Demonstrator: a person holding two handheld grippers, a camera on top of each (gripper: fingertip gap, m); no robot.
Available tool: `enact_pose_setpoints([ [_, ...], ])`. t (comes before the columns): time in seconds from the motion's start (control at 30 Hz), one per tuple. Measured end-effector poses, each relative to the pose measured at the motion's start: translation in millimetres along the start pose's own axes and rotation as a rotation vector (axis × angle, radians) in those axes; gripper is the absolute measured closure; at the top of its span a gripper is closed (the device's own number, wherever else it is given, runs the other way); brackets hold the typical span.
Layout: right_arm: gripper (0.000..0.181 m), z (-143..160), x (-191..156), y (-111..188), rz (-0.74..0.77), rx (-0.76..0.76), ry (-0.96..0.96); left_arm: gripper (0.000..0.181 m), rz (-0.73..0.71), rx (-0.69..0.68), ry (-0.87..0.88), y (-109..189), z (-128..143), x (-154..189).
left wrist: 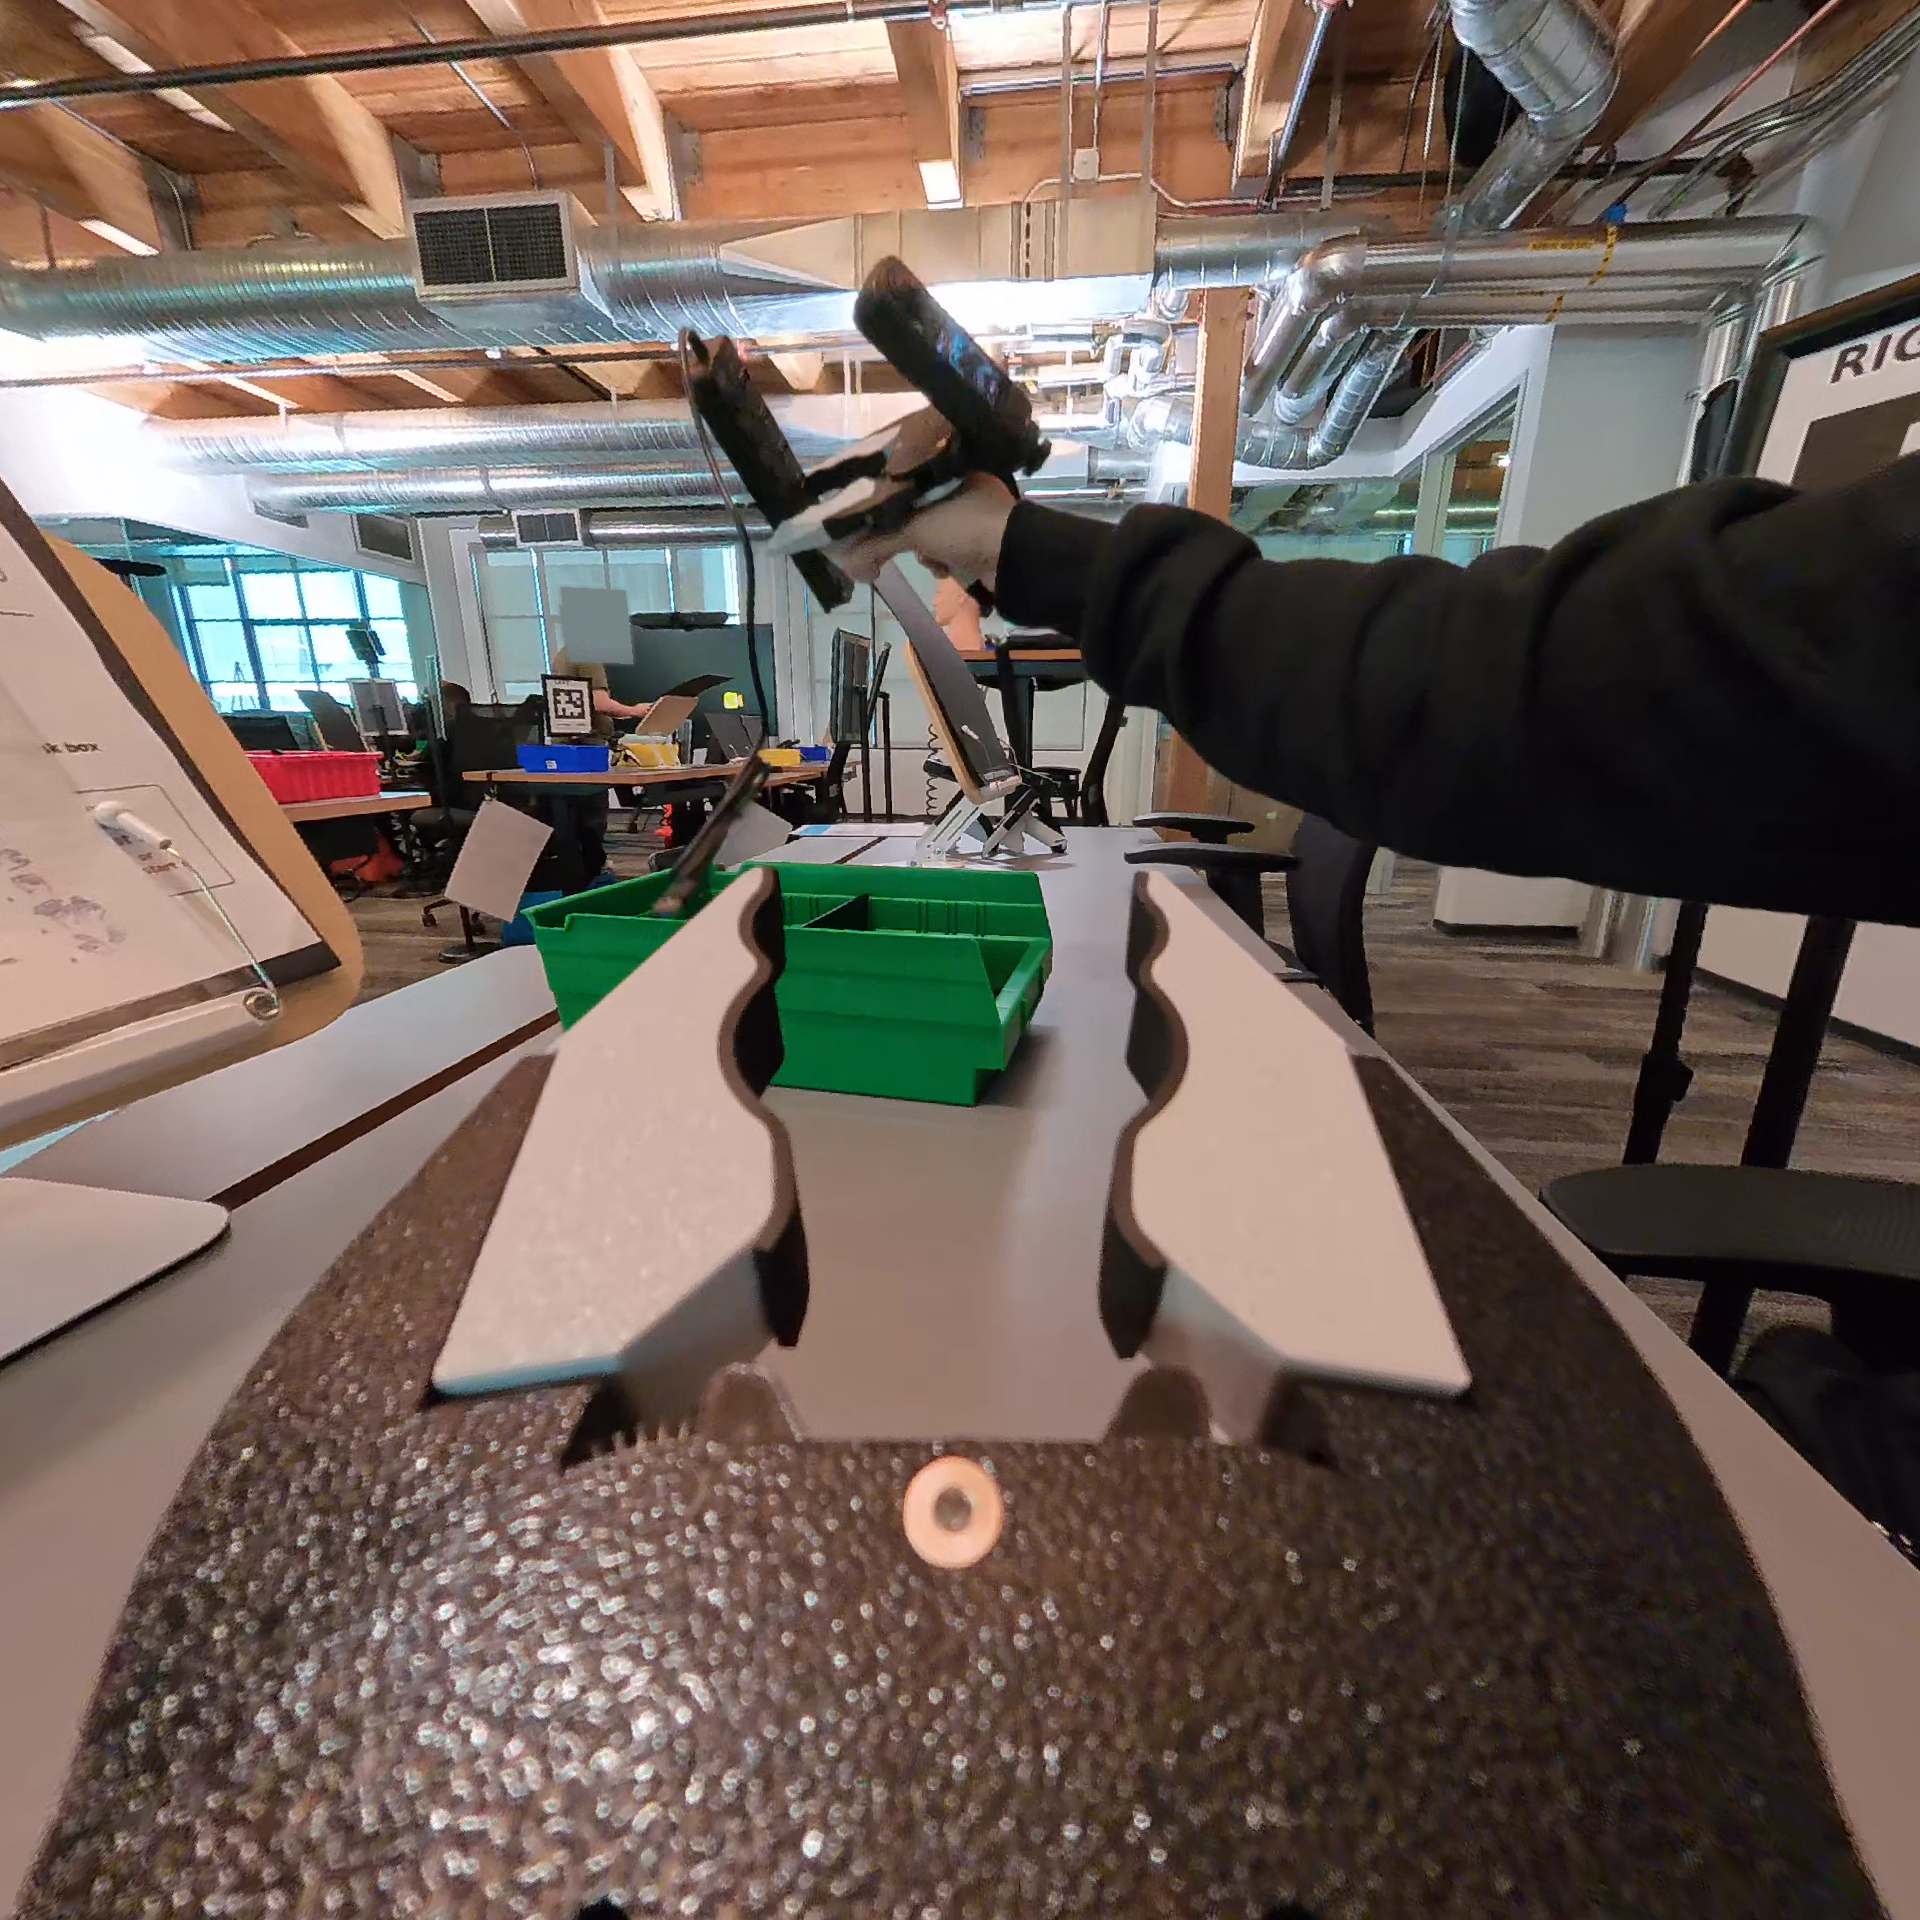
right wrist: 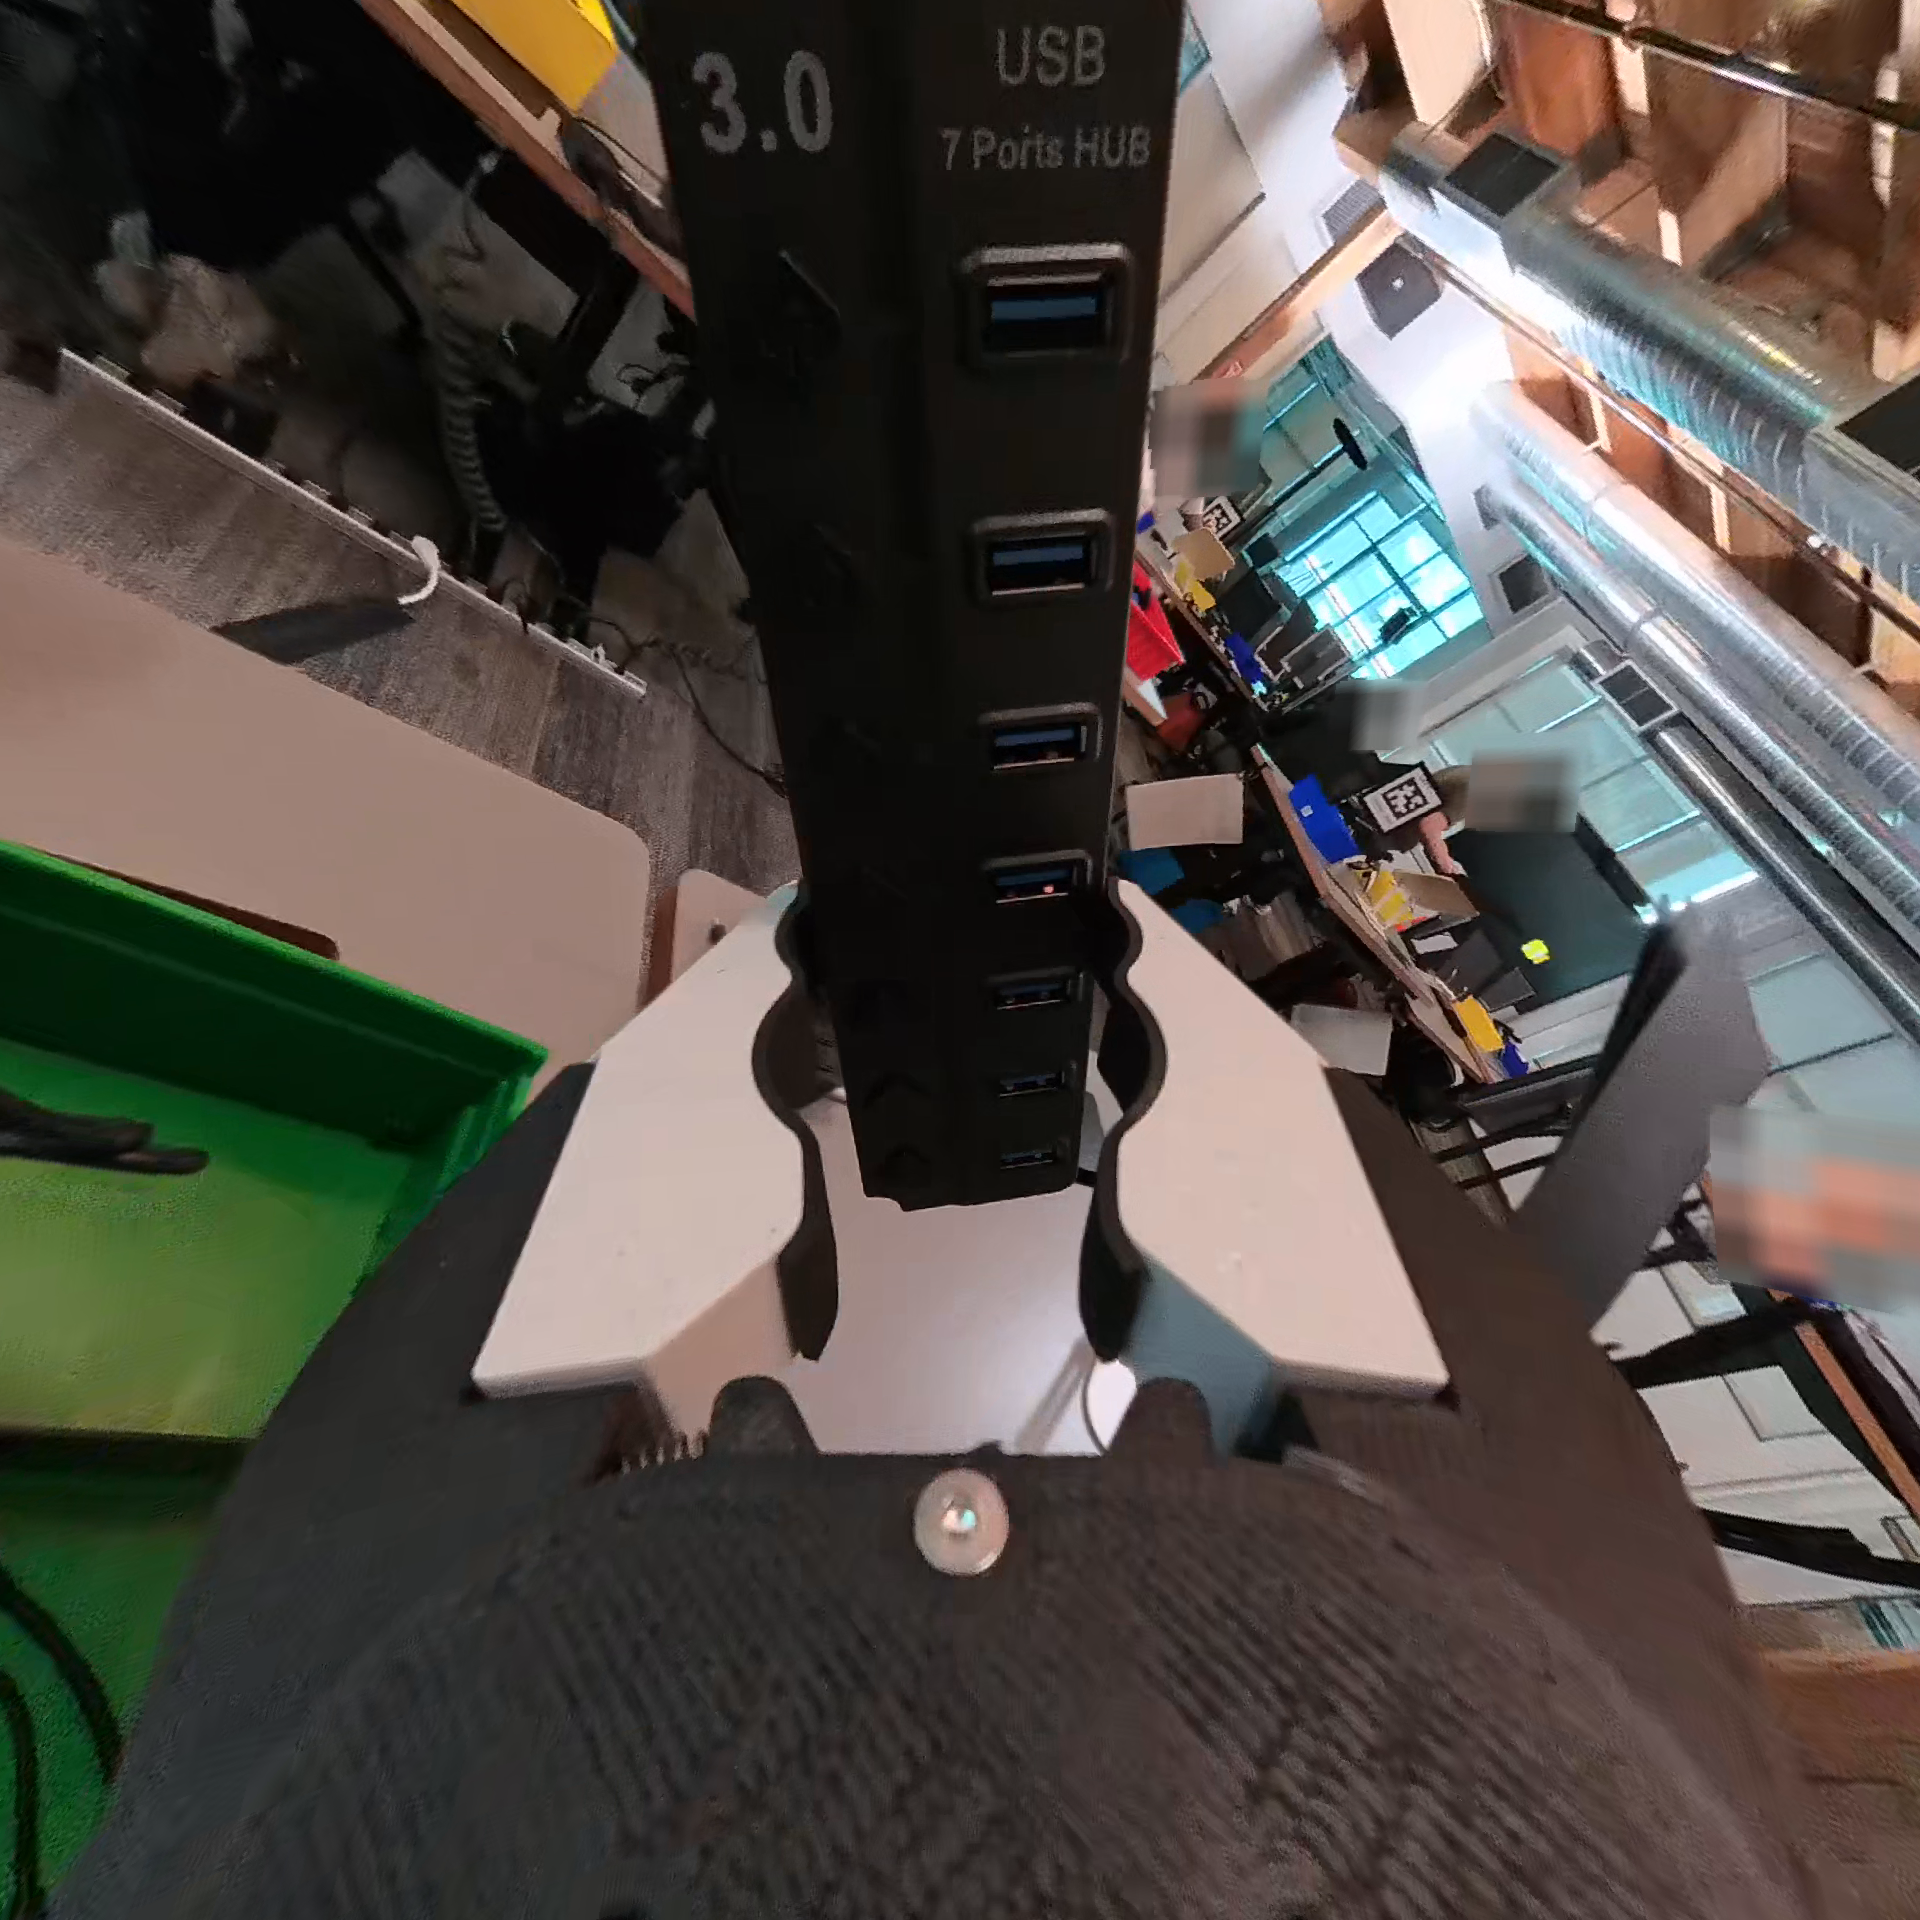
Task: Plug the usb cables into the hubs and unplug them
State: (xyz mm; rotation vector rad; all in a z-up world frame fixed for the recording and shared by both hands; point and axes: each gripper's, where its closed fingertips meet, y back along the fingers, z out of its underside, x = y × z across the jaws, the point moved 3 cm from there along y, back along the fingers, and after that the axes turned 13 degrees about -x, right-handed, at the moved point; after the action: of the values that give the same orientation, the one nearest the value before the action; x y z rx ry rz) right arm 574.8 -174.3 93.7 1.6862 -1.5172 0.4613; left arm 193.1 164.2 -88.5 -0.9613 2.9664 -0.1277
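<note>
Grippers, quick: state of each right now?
Left gripper: open, empty, above the table.
Right gripper: shut on the black USB hub, raised in the air.

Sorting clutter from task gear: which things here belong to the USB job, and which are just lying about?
Job: black hub clamped in right tongs; its dangling cable; open left tongs; green bin.
Lying about: tablet stand, instruction sheet, office chair.
</note>
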Motion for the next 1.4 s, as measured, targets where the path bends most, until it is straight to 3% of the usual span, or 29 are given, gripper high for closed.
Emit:
enact_pose_setpoints([
  [0.17,0.129,-19.0,17.1,14.5,-0.019,0.040,-0.019,0.117,0.009,-0.010,-0.009,-2.5,1.1,2.6],
  [0.33,0.129,-10.7,-13.7,2.0,-0.066,-0.047,0.146,0.118,0.014,-0.004,-0.002,-2.2,1.0,2.7],
  [0.47,0.128,16.3,-63.9,-16.9,-0.141,-0.141,0.326,0.118,0.019,0.004,0.007,-1.2,0.5,2.7],
  [0.63,0.129,61.8,-147.7,-26.2,-0.428,-0.292,0.618,0.119,0.026,-0.001,0.012,-1.9,1.6,3.1],
  [0.8,0.129,86.8,-198.7,-35.1,-0.617,-0.385,0.703,0.125,0.051,-0.008,0.014,-2.9,4.3,5.7],
  [0.93,0.129,91.8,-215.7,-54.5,-0.575,-0.398,0.703,0.126,0.059,-0.008,0.012,-3.5,3.9,7.3],
  [1.03,0.129,102.4,-224.7,-63.8,-0.551,-0.387,0.828,0.125,0.068,-0.009,0.012,-4.0,3.6,8.7],
  [1.17,0.126,110.8,-214.9,-78.6,-0.409,-0.370,0.934,0.125,0.075,-0.026,0.020,-6.6,7.2,9.0],
  [1.3,0.128,106.6,-197.5,-75.1,-0.398,-0.361,0.852,0.126,0.086,-0.034,0.022,-8.7,8.5,10.6],
  [1.4,0.137,78.8,-185.5,-58.9,-0.323,-0.279,0.701,0.127,0.092,-0.034,0.021,-10.4,7.9,12.1],
])
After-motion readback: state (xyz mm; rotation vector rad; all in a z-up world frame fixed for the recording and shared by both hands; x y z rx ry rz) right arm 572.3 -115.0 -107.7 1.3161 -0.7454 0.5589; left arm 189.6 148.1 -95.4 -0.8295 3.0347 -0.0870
